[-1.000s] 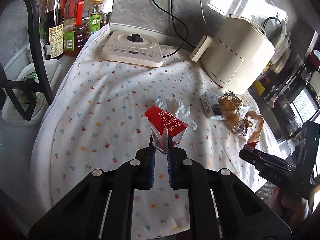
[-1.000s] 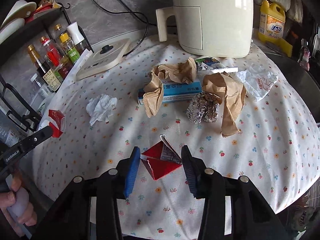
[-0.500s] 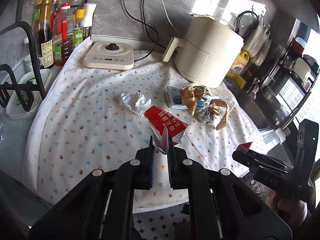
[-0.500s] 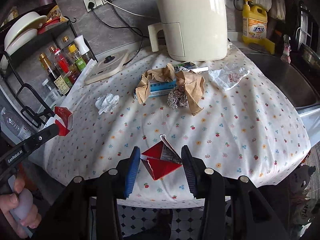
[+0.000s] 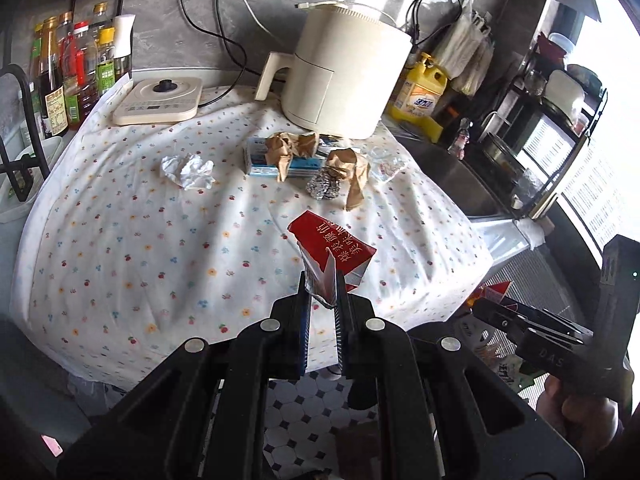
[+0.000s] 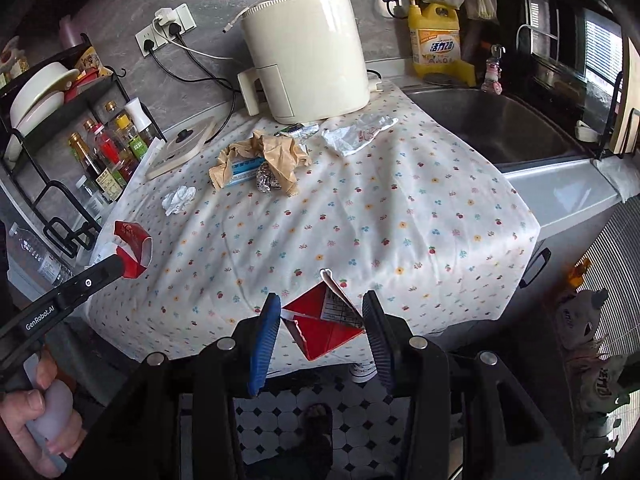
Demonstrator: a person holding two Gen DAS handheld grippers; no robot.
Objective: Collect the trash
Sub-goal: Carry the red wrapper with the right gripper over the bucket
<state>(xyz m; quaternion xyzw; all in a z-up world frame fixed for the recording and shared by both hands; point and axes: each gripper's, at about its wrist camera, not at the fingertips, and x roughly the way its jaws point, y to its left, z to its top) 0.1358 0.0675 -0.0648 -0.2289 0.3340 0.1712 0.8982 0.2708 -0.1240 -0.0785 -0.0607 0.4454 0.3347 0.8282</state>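
My left gripper (image 5: pixel 322 288) is shut on the flap of a red carton with Chinese print (image 5: pixel 334 246), held in the air in front of the table. My right gripper (image 6: pixel 322 316) is shut on a flattened red carton (image 6: pixel 326 326), also held off the table's near edge. On the flowered tablecloth (image 5: pixel 140 240) lie a crumpled white tissue (image 5: pixel 188 170), a blue-white box (image 5: pixel 260 160) under crumpled brown paper (image 5: pixel 288 146), a foil ball (image 5: pixel 324 188), more brown paper (image 5: pixel 352 172) and a clear plastic wrapper (image 6: pixel 358 134).
A cream air fryer (image 5: pixel 340 68) and a flat cream appliance (image 5: pixel 158 100) stand at the back. Sauce bottles (image 5: pixel 68 76) and a black rack (image 5: pixel 16 128) are at the left. A sink (image 6: pixel 500 124) and yellow detergent bottle (image 6: pixel 436 44) are at the right. Tiled floor (image 6: pixel 304 412) lies below.
Both grippers have drawn back and away from the table with their cartons still held. The table now looks farther off and the floor shows below.
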